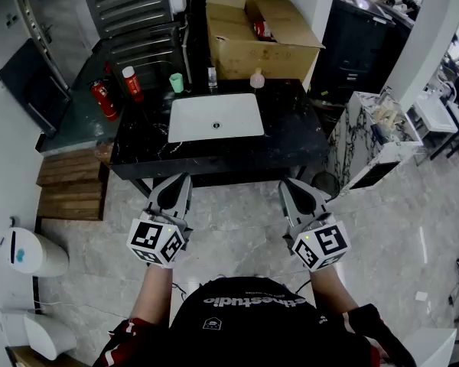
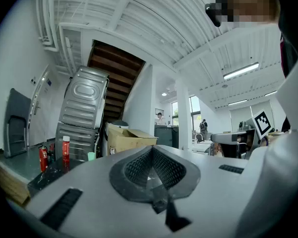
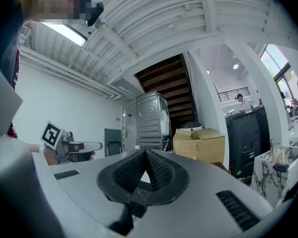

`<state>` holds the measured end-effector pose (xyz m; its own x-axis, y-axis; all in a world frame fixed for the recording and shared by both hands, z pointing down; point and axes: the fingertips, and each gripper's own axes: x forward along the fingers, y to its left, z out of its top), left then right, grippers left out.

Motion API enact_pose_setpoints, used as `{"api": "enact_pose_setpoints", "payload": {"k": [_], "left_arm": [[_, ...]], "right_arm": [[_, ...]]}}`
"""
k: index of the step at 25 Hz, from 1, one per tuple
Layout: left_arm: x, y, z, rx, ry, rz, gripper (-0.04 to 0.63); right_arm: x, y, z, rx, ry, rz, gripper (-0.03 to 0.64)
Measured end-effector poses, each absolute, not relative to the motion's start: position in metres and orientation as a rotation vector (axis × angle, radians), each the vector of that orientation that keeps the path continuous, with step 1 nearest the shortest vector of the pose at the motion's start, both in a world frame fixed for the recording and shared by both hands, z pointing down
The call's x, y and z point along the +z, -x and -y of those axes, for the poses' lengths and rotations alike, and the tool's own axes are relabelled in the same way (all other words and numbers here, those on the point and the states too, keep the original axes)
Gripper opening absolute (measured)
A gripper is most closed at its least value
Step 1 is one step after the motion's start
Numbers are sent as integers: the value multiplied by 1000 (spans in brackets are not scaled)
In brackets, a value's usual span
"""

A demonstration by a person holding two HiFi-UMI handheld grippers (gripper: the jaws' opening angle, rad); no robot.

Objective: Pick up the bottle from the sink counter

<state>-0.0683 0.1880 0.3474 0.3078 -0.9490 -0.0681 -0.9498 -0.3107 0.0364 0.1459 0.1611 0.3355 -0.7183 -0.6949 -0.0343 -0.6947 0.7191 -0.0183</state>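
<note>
holding both tools close to the body, the person stands short of the counter (image 1: pixel 291 140). the left gripper (image 1: pixel 177 186) has its jaws pressed together with nothing between them. the right gripper (image 1: pixel 292 189) is the same, fully closed and empty. both are well apart from everything on the counter, so the step in hand looks like the reach, not yet begun.

to do it well, one gripper should probably spread its jaws before it gets to the back row. it should then come in level and close on the bottle's body below the cap, keeping clear of the neighbours.

beyond the white sink (image 1: pixel 214 117), along the counter's back edge, a red bottle (image 1: pixel 132 85) with a white cap stands at the left. a green cup (image 1: pixel 176 82) is near it, then a small clear bottle (image 1: pixel 212 76) and a pink bottle (image 1: pixel 256 79). the task doesn't say which bottle is meant. the red one is tall, slim and upright, and sits on the left gripper's side. a cardboard box (image 1: pixel 245 48) stands behind the row.
</note>
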Motion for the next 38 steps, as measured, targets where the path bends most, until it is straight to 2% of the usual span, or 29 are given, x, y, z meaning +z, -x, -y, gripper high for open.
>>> {"api": "enact_pose_setpoints", "payload": {"k": [20,38], "left_arm": [[355,81,-184,123,2549,-1850,14],[384,153,-143,129,2612,-1800,15]], "right_arm": [[350,-127,-161,-44,1119,-2928,37],[369,-50,-120,-65,1172,-2934,38]]}}
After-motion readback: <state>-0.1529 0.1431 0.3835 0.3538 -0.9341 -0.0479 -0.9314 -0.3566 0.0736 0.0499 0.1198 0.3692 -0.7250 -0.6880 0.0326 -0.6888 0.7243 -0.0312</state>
